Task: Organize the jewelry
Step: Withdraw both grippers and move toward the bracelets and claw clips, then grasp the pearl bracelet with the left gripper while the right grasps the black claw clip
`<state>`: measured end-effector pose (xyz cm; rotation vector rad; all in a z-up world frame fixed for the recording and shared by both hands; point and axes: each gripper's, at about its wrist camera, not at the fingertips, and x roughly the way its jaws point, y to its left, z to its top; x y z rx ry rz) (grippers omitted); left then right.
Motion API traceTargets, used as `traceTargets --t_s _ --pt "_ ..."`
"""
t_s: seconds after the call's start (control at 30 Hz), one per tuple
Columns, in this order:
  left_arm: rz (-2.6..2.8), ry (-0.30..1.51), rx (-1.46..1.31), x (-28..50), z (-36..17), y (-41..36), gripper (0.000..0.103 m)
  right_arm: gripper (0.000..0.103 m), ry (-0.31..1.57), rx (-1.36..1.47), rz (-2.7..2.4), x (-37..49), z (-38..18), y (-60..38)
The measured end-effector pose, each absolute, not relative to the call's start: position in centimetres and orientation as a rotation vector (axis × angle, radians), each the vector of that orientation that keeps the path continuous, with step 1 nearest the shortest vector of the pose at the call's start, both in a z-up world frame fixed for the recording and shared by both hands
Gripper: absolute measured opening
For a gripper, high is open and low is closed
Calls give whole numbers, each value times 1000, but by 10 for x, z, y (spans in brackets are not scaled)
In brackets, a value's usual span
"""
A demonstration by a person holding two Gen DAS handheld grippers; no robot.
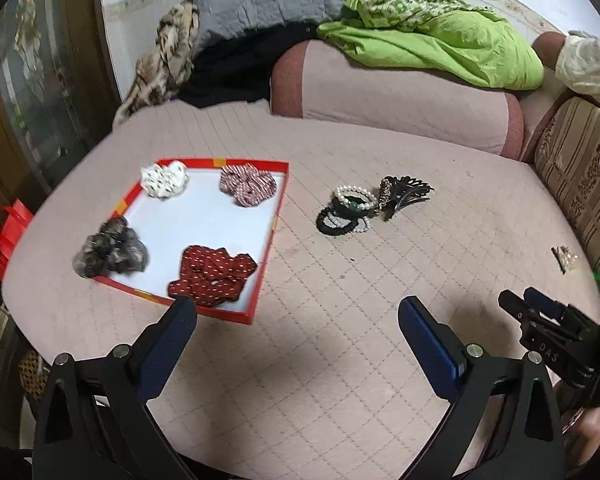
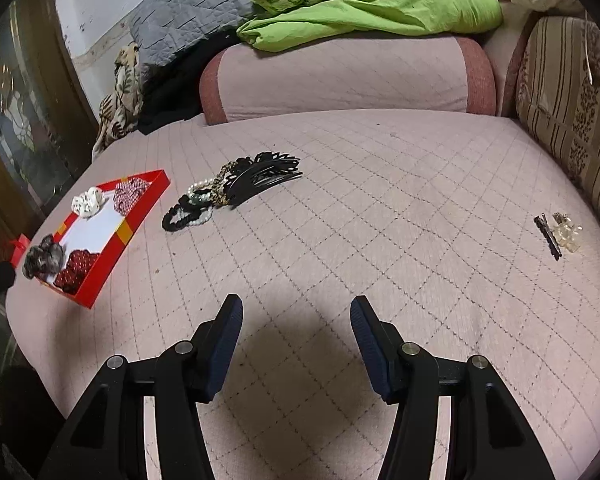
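Nearest the lens, the left gripper (image 1: pixel 298 310) stands with its fingers (image 1: pixel 424 332) spread wide and nothing between them, released, low in the frame just off the near corner of the red tray (image 1: pixel 260 276). That fits a drop just made or a reach about to start; which one cannot be told.

In the right wrist view the right gripper (image 2: pixel 296 312) hangs over bare quilt (image 2: pixel 340 240), its fingers about half apart and empty, likely waiting for its turn.

Left of centre in the left view, the tray holds four scrunchies, one toward each corner: dark red (image 1: pixel 212 276), grey (image 1: pixel 112 252), white (image 1: pixel 165 179) and striped (image 1: pixel 247 184). Spacing them so keeps each kind apart and leaves the white middle free.

Beyond, near mid-frame, lies the unsorted heap: pearl bracelets (image 1: pixel 354 196), black hair ties (image 1: pixel 334 222) and a black comb (image 1: pixel 408 194), touching and overlapping, so lifting one may drag another.

At the right edge, well apart, a hair clip (image 2: pixel 548 236) and a clear bit (image 2: pixel 566 232) rest near the striped cushion (image 2: pixel 572 120).
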<state>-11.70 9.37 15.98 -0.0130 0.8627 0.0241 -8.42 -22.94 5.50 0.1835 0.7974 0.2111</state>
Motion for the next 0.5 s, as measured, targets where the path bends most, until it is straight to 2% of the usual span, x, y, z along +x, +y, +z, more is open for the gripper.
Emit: traceTargets --t_s 0.07,0.17,0.23,0.3,0.5 --pt "14 880 -31 -105 163 95 94 61 799 197 205 -81 60 -235" --pt "-29 901 -58 -82 167 99 80 61 781 244 201 -76 72 -248" --pt "-48 920 -84 -65 166 103 64 61 773 251 197 -68 80 -254" --pt "-56 948 -102 -44 162 104 60 61 765 252 189 -57 84 -257" --pt "-82 1034 -119 7 130 94 60 61 784 294 248 1 75 -246"
